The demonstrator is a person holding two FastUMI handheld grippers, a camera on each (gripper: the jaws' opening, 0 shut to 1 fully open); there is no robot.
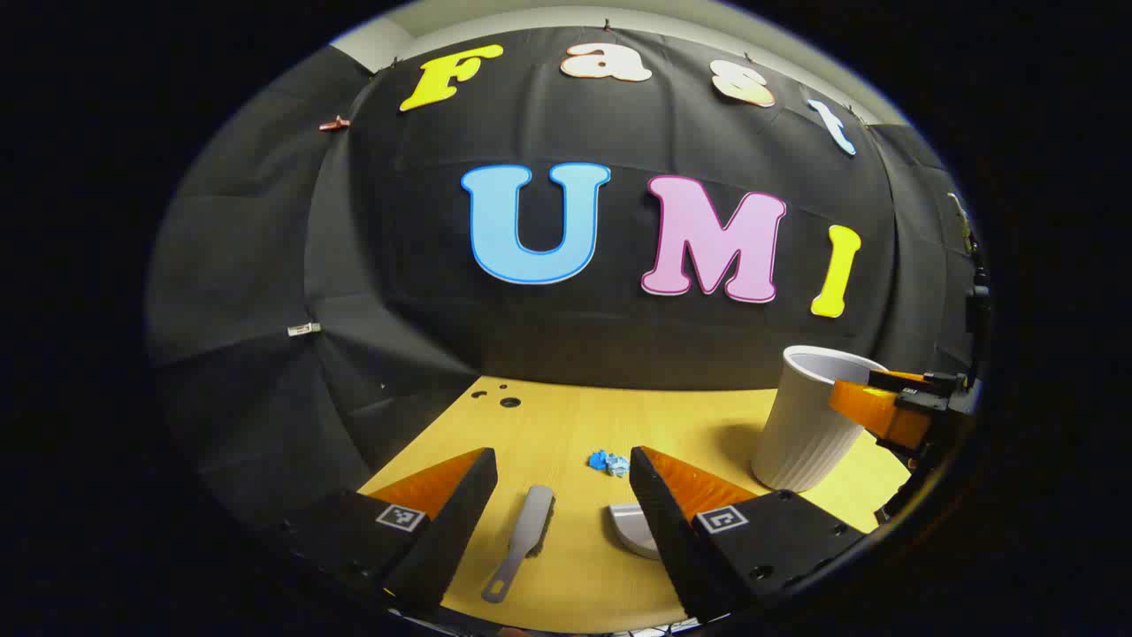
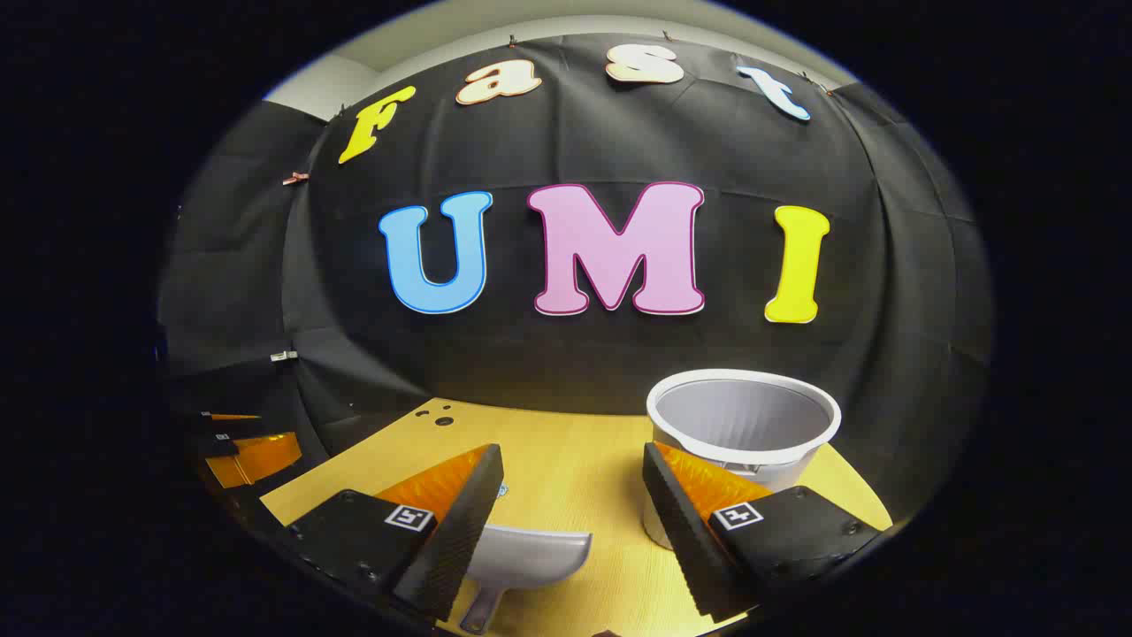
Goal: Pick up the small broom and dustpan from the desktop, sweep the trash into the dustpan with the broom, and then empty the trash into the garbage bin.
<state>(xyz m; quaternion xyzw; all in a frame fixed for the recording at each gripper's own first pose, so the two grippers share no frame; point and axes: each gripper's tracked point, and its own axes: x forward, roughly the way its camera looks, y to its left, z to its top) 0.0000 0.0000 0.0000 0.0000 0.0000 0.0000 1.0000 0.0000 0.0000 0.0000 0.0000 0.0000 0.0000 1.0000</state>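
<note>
In the left gripper view a grey small broom (image 1: 523,538) lies on the wooden desktop (image 1: 566,433) between my open left gripper's (image 1: 566,513) fingers. A blue crumpled scrap of trash (image 1: 608,462) sits just beyond it. The grey dustpan (image 1: 632,527) peeks out beside the right finger. In the right gripper view the dustpan (image 2: 523,553) lies below my open right gripper (image 2: 575,518), partly hidden by its left finger. The white ribbed garbage bin (image 2: 743,425) stands upright just behind the right finger, and it stands at the right in the left gripper view (image 1: 809,425).
The right gripper (image 1: 893,409) shows at the right edge of the left gripper view, beside the bin. The left gripper (image 2: 234,442) shows at the left edge of the right gripper view. Small holes (image 1: 508,401) mark the desktop's far left corner. Black cloth walls close the back.
</note>
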